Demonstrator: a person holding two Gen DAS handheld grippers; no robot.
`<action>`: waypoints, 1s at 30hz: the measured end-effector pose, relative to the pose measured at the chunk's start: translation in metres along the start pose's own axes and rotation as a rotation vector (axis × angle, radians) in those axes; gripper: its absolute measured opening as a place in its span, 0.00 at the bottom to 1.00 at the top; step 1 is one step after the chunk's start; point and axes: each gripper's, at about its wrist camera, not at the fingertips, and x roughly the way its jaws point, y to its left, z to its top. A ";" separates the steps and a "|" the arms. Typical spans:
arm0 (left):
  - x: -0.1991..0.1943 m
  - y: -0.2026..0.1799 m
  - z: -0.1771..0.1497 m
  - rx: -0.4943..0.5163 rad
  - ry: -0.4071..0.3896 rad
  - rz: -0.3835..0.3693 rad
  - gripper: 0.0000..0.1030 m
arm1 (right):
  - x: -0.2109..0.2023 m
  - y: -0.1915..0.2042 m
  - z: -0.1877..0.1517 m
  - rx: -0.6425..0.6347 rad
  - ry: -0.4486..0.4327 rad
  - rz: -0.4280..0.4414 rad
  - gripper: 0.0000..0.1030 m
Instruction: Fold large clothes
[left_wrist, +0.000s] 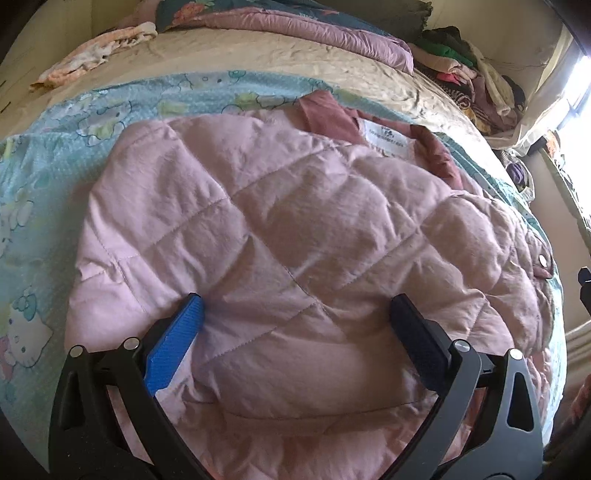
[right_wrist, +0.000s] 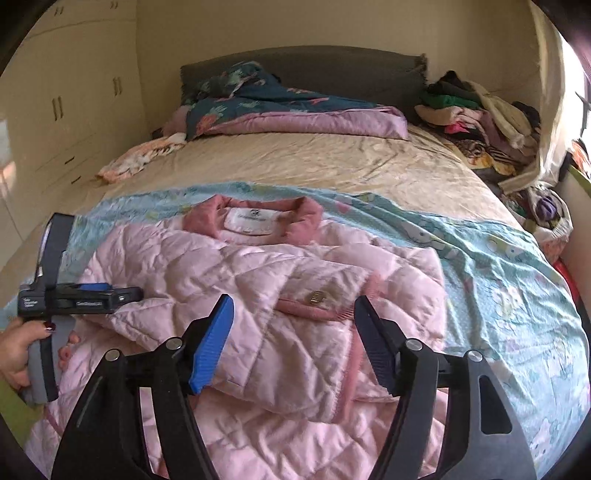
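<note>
My left gripper (left_wrist: 295, 314) hangs low over the pink quilted jacket (left_wrist: 280, 236), its fingers (left_wrist: 177, 339) spread wide apart with nothing between them but the padded cloth beneath. My right gripper (right_wrist: 293, 332) is also spread open, one blue finger and one black, above the jacket's folded-over sleeve and the darker pink pocket flap with its round metal button (right_wrist: 316, 296). The jacket lies flat on a light blue cartoon-print sheet (right_wrist: 498, 266) across the near part of the bed (right_wrist: 295, 162), collar (right_wrist: 255, 218) toward the headboard with a white label showing inside it. From the right wrist view I see my left hand (right_wrist: 18, 350) gripping the left tool's handle at the jacket's left edge. Further up the bed sit a rumpled dark floral and lilac quilt (right_wrist: 280, 110), a small peach-patterned garment (right_wrist: 136, 158) and a heap of mixed clothes (right_wrist: 480, 118) by the wall.
</note>
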 end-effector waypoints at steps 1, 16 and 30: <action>0.002 0.002 0.000 -0.002 0.002 -0.002 0.92 | 0.005 0.006 0.002 -0.019 0.016 0.005 0.64; 0.000 -0.001 -0.003 0.019 -0.019 0.010 0.92 | 0.119 0.038 -0.014 -0.067 0.313 0.026 0.79; -0.040 -0.009 -0.017 -0.015 -0.052 -0.025 0.91 | 0.108 0.039 -0.029 0.019 0.249 -0.013 0.80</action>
